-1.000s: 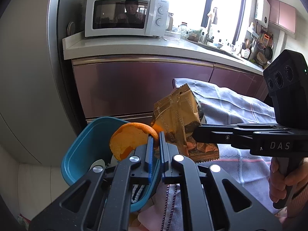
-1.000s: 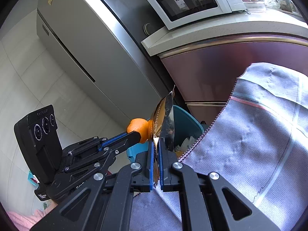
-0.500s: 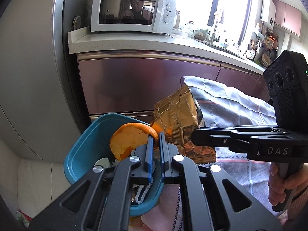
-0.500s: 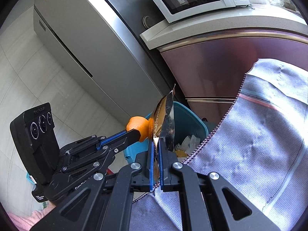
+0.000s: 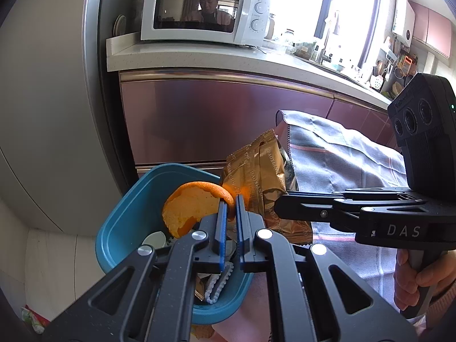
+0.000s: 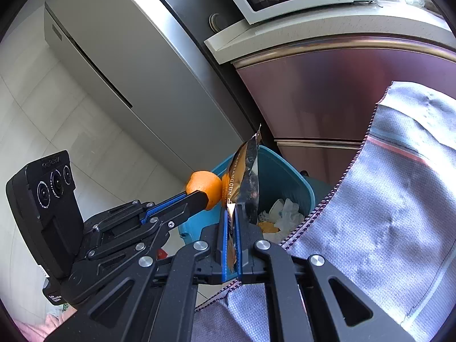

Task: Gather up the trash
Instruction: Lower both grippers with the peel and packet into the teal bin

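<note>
Left wrist: my left gripper (image 5: 231, 199) pinches peel (image 5: 189, 208) over bin (image 5: 125, 216) | right gripper (image 6: 234, 208) nips wrapper (image 6: 245, 176) by its edge | both light; I judge peel soft, foil slippery.

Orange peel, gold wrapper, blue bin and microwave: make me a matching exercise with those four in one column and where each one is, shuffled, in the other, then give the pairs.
Things:
1. orange peel
2. gold snack wrapper
3. blue bin
4. white microwave

Places:
A. on the kitchen counter
B. clamped in the right gripper
C. on the floor beside the cloth-covered table, with scraps inside
D. clamped in the left gripper

Pairs: 1-D, 2-B, 3-C, 4-A
</note>
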Demonstrator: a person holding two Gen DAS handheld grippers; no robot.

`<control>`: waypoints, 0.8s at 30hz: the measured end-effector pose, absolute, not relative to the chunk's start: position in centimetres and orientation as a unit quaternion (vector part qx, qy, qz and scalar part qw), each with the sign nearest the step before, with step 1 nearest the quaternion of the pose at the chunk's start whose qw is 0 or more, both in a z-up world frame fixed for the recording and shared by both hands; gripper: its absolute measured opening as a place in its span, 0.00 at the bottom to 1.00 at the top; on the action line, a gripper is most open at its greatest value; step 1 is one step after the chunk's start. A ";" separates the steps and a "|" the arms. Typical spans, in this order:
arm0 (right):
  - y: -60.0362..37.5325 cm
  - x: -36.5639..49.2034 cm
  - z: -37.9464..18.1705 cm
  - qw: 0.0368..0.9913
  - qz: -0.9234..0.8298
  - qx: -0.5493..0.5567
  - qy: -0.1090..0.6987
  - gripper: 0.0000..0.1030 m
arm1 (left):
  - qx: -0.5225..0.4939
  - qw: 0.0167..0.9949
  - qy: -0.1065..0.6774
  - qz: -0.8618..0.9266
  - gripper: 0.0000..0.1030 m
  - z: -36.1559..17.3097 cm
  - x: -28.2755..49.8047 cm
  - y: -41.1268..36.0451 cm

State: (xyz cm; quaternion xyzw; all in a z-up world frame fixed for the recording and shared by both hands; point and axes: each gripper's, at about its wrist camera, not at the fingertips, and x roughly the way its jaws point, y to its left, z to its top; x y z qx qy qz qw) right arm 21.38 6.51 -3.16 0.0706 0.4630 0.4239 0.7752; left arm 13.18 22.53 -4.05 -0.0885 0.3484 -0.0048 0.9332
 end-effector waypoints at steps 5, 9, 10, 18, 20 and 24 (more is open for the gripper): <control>7.0 21.6 -3.5 0.774 0.423 0.066 0.467 0.04 | -0.091 0.931 0.353 -0.001 0.06 -4.6 13.6 22.8; 7.7 21.9 -3.8 0.773 0.421 0.062 0.471 0.04 | -0.093 0.930 0.356 0.002 0.06 -5.0 13.9 23.1; 7.8 21.9 -3.8 0.772 0.421 0.061 0.473 0.04 | -0.094 0.929 0.357 0.003 0.06 -5.1 14.0 23.1; 9.1 22.4 -4.3 0.768 0.420 0.048 0.481 0.04 | -0.095 0.925 0.367 0.010 0.06 -6.4 14.7 23.5; 9.5 22.6 -4.5 0.767 0.421 0.044 0.483 0.04 | -0.096 0.924 0.369 0.011 0.06 -6.6 14.9 23.6; 10.3 22.8 -4.9 0.765 0.420 0.039 0.486 0.04 | -0.098 0.923 0.373 0.014 0.06 -7.1 15.3 23.8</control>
